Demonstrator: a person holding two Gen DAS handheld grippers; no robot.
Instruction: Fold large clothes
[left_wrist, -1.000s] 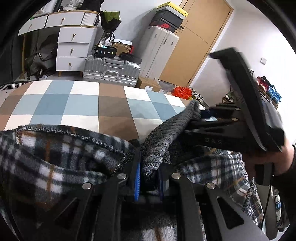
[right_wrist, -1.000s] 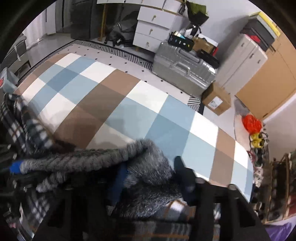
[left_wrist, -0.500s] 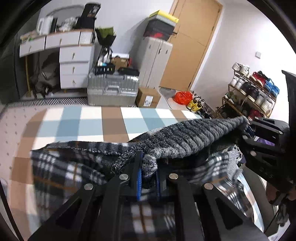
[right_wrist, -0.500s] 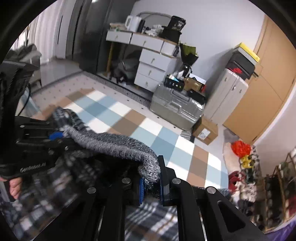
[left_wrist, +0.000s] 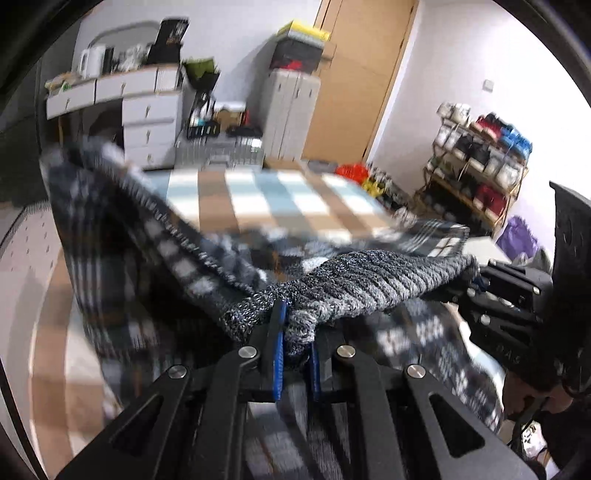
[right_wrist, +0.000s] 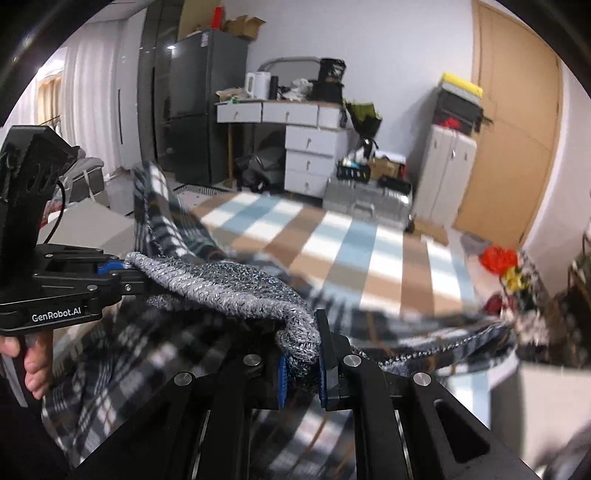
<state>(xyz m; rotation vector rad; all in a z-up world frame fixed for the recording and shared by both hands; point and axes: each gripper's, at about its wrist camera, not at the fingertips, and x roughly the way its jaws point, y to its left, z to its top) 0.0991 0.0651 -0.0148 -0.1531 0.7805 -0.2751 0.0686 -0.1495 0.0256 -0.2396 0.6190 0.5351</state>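
Folding is barely beginning: the left claw (left_wrist: 293, 345) and the right claw (right_wrist: 301, 356) are each clamping one end of the grey knitted band (left_wrist: 369, 284) of the plaid garment (right_wrist: 159, 354), which is hanging stretched between them above the checked bed (right_wrist: 332, 243). No fold is showing yet, so laying it flat and every fold are seemingly remaining.

The garment (left_wrist: 155, 236) is soft plaid cloth with a coarse, ribbed grey knit band (left_wrist: 369, 284) (nubbly, matt). The checked bedcover (right_wrist: 369, 254) looks smooth; the door (right_wrist: 517, 147) is matt wood.
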